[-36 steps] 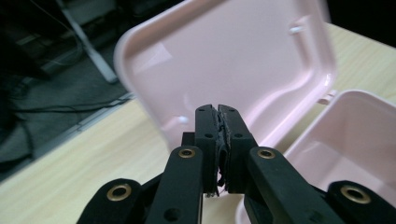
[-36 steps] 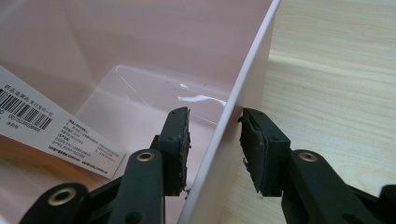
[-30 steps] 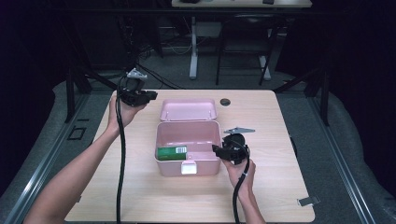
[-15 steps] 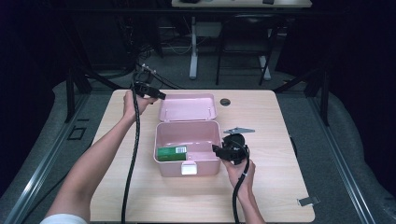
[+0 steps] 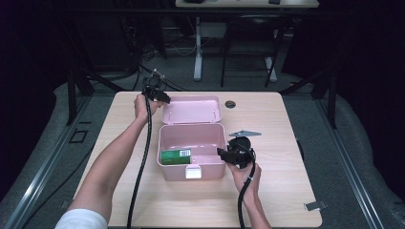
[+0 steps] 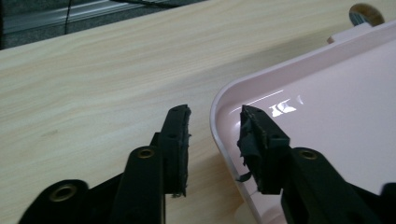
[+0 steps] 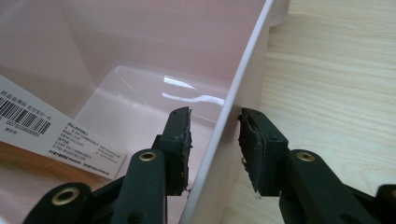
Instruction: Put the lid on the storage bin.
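A glossy pink plastic storage box sits at the centre of the high view on the pale wood-grain table, its hinged pink lid thrown back flat behind it. A green rectangular carton lies inside, at the box's lower left.

The left gripper, out at the left edge of the table a second ago, now sits at the lid's upper-left corner. Its jaws have just been closing; in the left gripper view they straddle the lid's raised rim, one pad outside over the table and one over the inner face, with a gap on both sides, so nothing is pinched yet.

The right gripper has not shifted. In the right gripper view its fingers bracket the box's right wall with slight gaps, steadying rather than clamping.

The lid looks about to be gripped and swung shut.
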The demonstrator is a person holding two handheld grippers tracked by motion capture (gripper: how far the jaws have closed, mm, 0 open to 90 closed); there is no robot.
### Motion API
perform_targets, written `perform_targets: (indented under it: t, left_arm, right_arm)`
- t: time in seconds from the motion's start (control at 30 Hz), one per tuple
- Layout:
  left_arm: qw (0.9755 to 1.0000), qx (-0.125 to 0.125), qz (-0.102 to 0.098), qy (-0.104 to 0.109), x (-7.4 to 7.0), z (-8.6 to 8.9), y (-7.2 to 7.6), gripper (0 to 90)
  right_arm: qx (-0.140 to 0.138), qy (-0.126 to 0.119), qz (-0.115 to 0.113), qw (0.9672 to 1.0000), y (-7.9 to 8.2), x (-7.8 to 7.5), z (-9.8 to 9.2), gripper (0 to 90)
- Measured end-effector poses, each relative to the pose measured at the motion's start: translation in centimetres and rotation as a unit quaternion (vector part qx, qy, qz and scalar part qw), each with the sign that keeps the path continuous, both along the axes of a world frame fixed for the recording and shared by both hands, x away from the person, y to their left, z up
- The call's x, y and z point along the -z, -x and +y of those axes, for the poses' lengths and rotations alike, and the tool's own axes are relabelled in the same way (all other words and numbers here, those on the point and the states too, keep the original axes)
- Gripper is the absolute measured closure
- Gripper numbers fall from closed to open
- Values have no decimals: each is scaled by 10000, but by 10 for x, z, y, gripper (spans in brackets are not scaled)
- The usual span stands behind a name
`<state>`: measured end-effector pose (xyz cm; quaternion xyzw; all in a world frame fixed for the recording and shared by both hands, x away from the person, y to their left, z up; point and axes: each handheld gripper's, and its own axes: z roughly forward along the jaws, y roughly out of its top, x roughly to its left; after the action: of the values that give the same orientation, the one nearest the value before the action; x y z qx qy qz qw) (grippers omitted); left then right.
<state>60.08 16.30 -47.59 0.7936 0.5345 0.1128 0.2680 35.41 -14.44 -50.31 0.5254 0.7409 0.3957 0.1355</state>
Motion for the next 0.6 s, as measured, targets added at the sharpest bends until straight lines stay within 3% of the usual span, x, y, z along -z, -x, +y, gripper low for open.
perform_targets:
  t: [0.2,0.3,0.5,0.6]
  left_arm:
    - [9999,37,99,-75,5,-4,-2,779]
    - [9999,26,117,-54,5,-3,-3,796]
    - [9998,77,-94,-146,-5,-5,1,807]
    - [9996,97,-232,-90,-11,-3,5,806]
  right_arm:
    - [13,-34,-1,10000,0,0,0,631]
    - [17,-34,-4,10000,0,0,0,632]
    - [22,-42,-1,10000,1,0,0,633]
    - [35,-44,-13,10000,1,0,0,633]
